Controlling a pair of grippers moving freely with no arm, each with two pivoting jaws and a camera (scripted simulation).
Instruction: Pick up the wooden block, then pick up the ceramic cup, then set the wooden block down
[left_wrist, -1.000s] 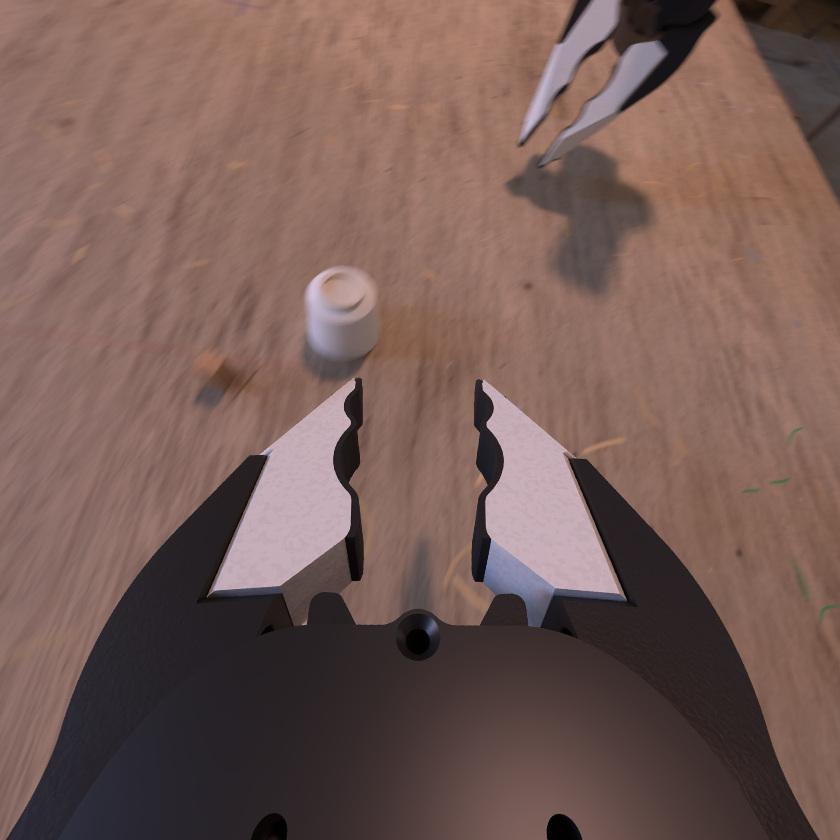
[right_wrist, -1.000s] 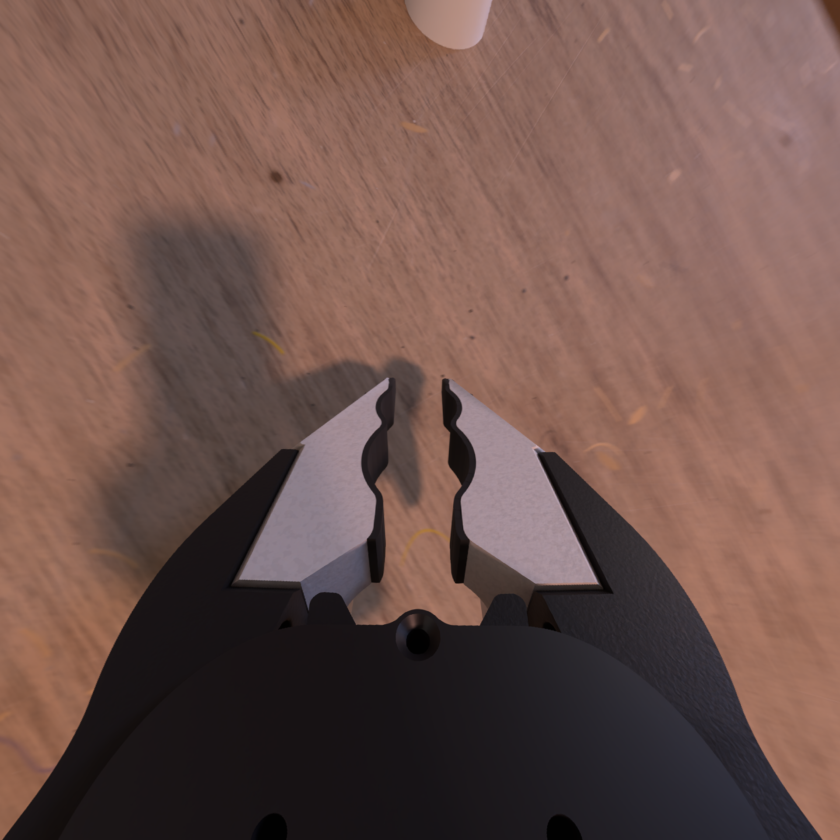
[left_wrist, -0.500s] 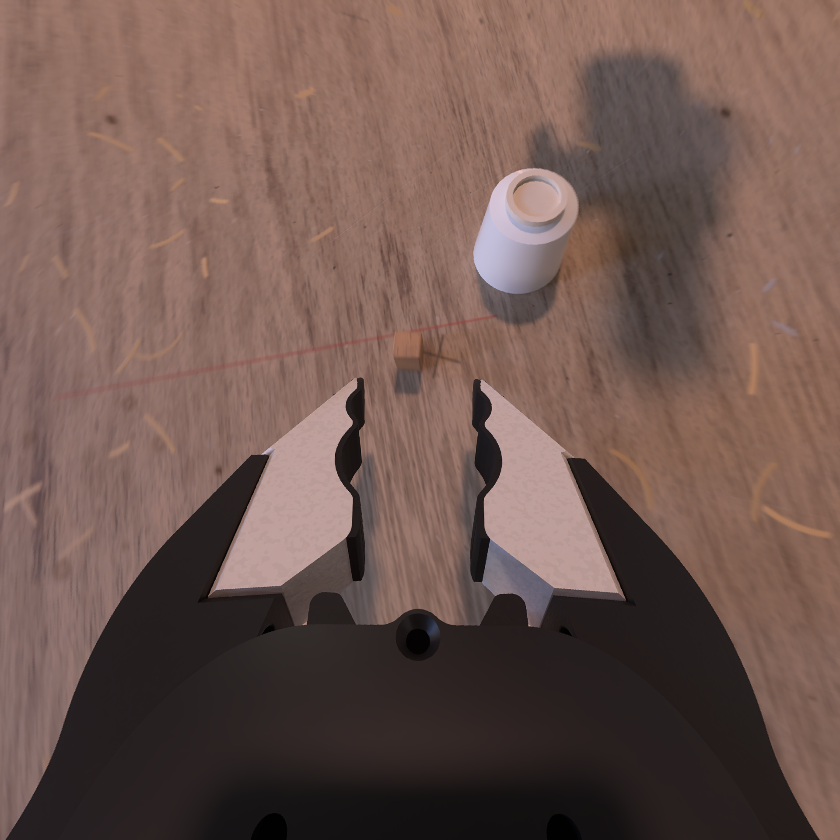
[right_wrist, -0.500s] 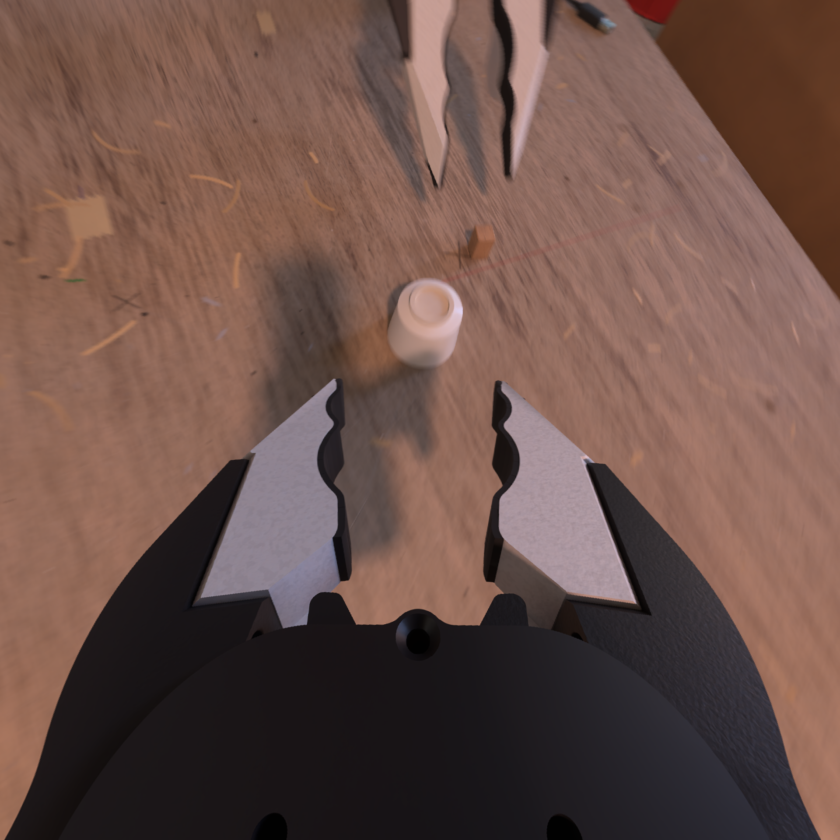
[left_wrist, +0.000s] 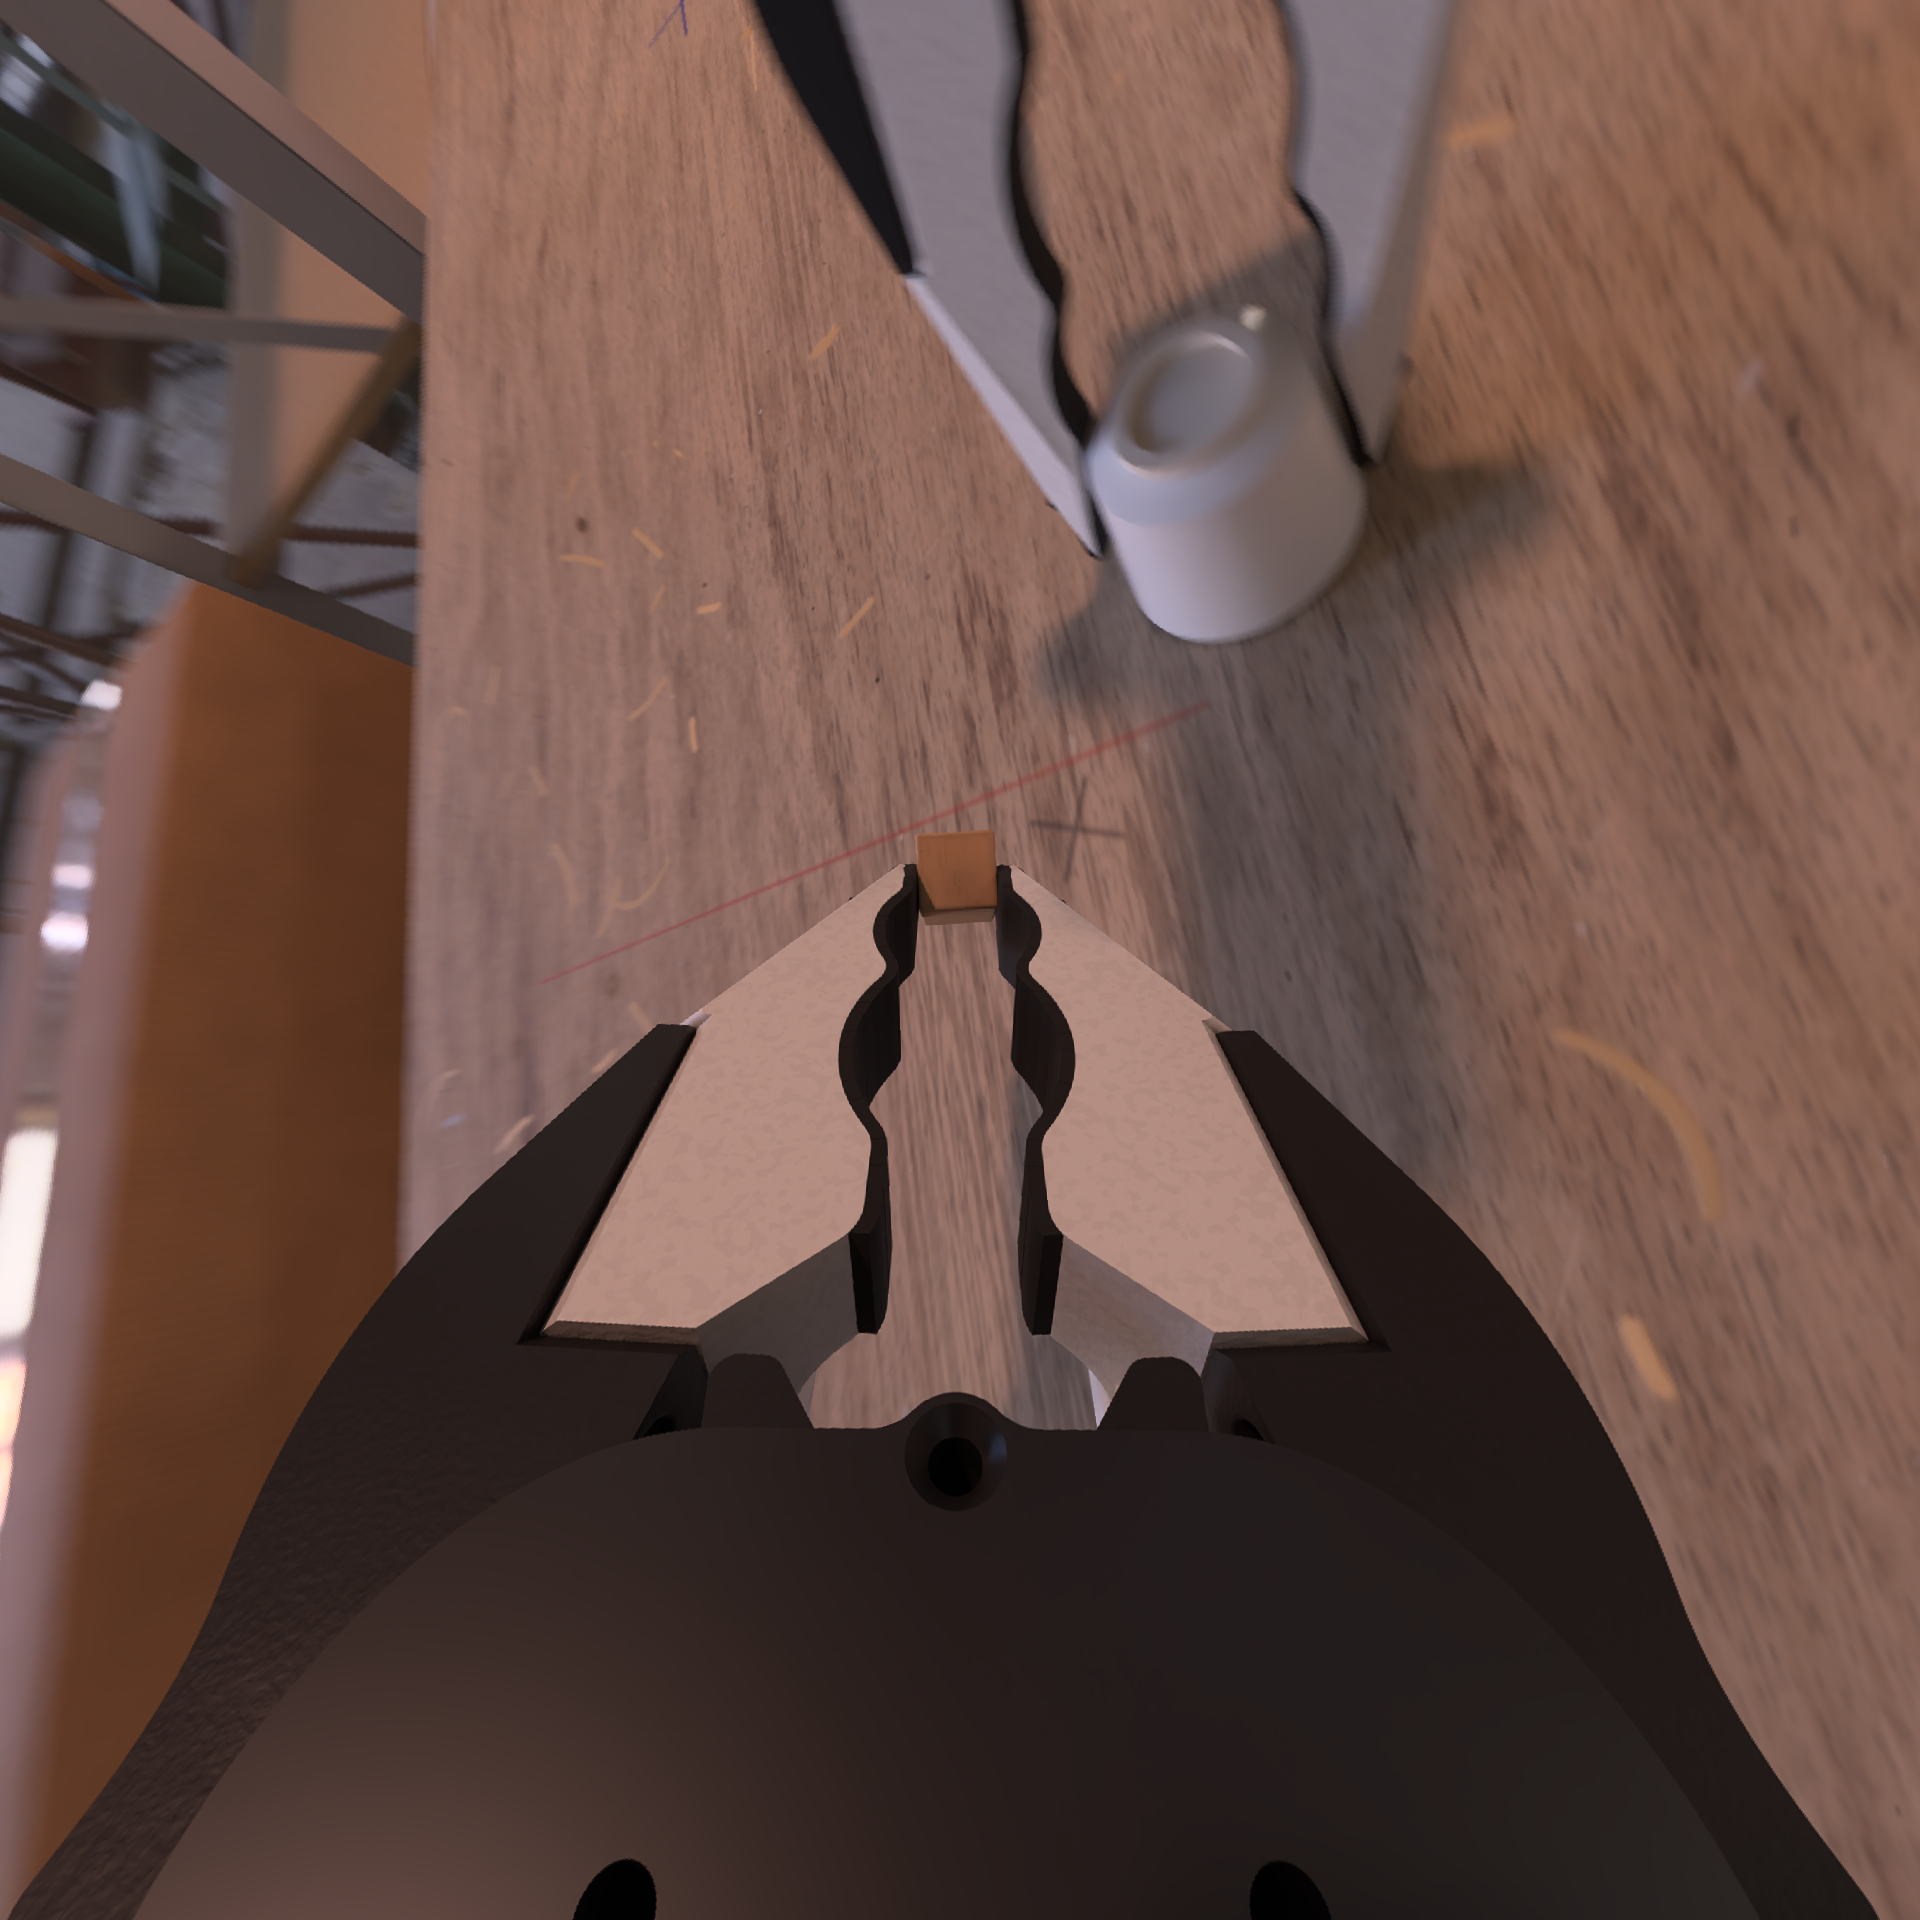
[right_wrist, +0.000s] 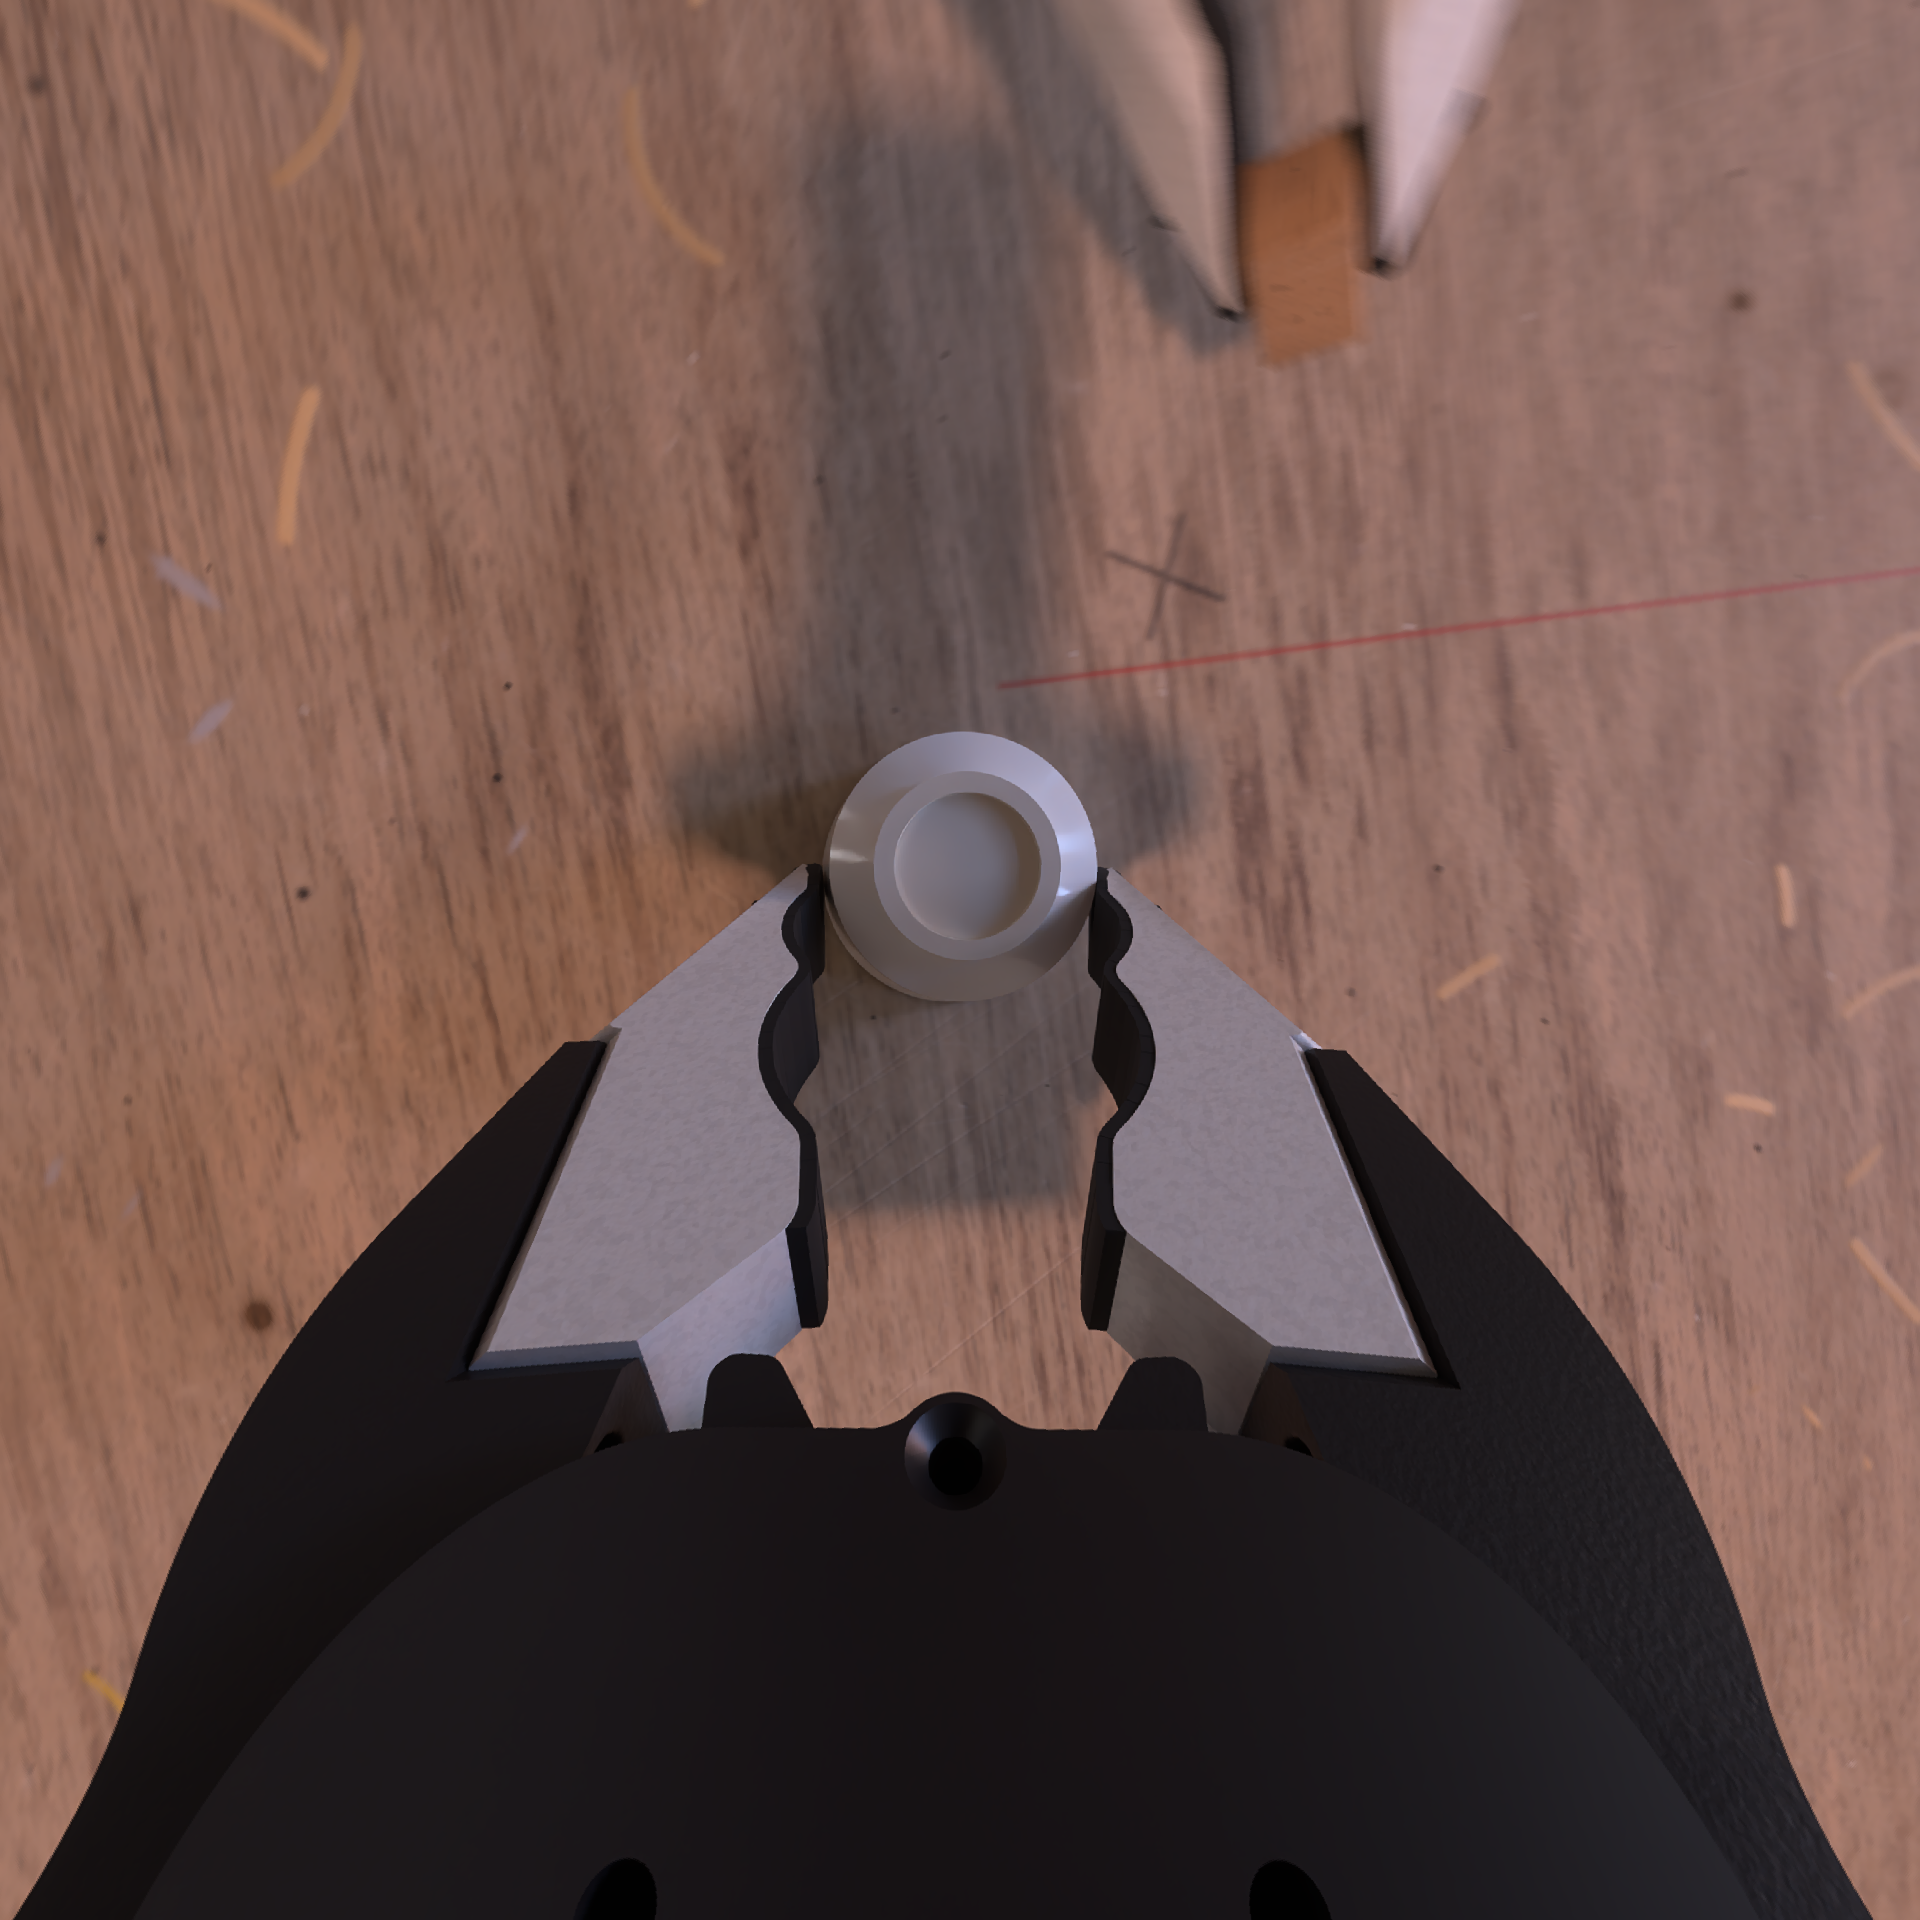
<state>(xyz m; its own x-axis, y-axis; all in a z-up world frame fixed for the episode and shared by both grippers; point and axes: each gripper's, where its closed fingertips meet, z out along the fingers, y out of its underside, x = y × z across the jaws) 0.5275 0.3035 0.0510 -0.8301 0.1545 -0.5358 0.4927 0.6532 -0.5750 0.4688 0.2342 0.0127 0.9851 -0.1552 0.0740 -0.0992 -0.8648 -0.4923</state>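
Observation:
A small wooden block sits between the fingertips of my left gripper, which is shut on it just over the wooden table. A white ceramic cup, upside down, sits between the fingertips of my right gripper, whose pads touch both its sides. In the left wrist view the cup and the right gripper lie ahead to the right. In the right wrist view the left gripper holds the block at the top right. I cannot tell whether either object is off the table.
The table's left edge runs close beside my left gripper, with a metal frame and an orange panel beyond it. A pencil cross and a thin red line mark the wood between cup and block. Shavings lie scattered.
Both grippers have moved in and come down. The left has closed on the block, the right on the cup. Both were open and short of them half a second ago.

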